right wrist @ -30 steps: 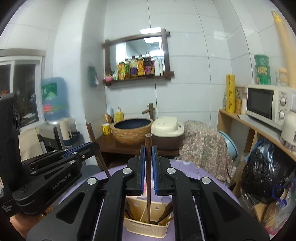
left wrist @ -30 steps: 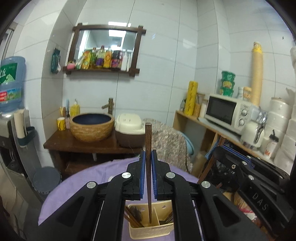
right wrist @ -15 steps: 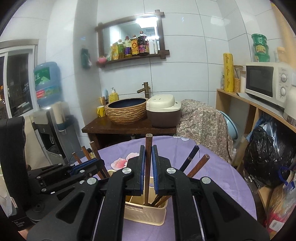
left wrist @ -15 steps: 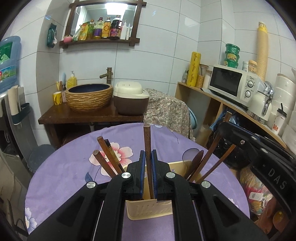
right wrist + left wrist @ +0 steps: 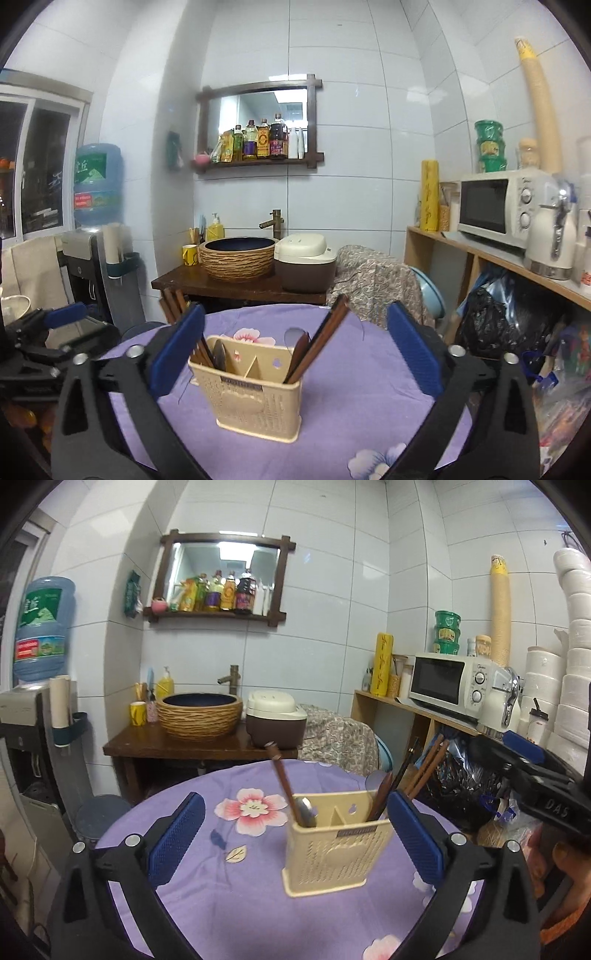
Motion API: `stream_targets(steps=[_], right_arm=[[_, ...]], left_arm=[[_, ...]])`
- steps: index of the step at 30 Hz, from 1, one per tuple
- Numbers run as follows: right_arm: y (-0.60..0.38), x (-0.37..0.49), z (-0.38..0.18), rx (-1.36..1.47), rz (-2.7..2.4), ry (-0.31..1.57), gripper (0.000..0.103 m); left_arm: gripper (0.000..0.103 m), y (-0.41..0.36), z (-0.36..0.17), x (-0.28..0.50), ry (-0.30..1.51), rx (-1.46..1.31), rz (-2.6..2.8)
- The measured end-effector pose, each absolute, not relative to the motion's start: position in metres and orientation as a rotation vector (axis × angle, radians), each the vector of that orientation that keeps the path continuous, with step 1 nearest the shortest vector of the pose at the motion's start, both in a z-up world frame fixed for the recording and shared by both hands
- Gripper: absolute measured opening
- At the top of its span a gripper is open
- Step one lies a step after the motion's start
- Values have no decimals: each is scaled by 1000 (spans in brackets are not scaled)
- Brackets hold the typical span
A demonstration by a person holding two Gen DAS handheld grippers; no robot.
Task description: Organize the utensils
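Left tool apart, right tool apart, beige utensil caddy between fingers, purple floral tablecloth

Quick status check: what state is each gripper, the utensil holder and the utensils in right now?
Left gripper: open, empty.
Right gripper: open, empty.
Beige perforated plastic utensil holder: upright on purple floral tablecloth.
Brown wooden chopsticks: leaning in holder compartment.
Metal spoon: standing in holder.

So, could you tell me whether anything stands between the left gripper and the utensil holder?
Nothing visible does. The left gripper is open, and the utensil holder stands directly ahead on the purple tablecloth with only bare cloth between them.
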State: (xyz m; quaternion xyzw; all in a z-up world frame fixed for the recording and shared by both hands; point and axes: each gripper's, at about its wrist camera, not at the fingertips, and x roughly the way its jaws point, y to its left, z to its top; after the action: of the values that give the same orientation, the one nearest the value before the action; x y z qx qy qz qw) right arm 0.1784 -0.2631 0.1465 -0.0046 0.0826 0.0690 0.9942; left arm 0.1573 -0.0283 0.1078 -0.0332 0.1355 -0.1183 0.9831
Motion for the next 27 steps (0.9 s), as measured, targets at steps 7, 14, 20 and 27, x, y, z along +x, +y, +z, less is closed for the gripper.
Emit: stream_targets(steps=[7,14,20,27], right_arm=[[-248,112,86,-80,92,202,97],[-246,53,6,0,81,346,97],[-236,-11,-4,-27,86,298,97],[-214,-35,12,-98,103,231,97]], left_arm=[[98,-19,53,93,227,-41,-222],[98,-16,7,43,271,-65,-151],[98,-19,2,5,257,-6,-134],[98,-19,9,-10,222,-11,-127]])
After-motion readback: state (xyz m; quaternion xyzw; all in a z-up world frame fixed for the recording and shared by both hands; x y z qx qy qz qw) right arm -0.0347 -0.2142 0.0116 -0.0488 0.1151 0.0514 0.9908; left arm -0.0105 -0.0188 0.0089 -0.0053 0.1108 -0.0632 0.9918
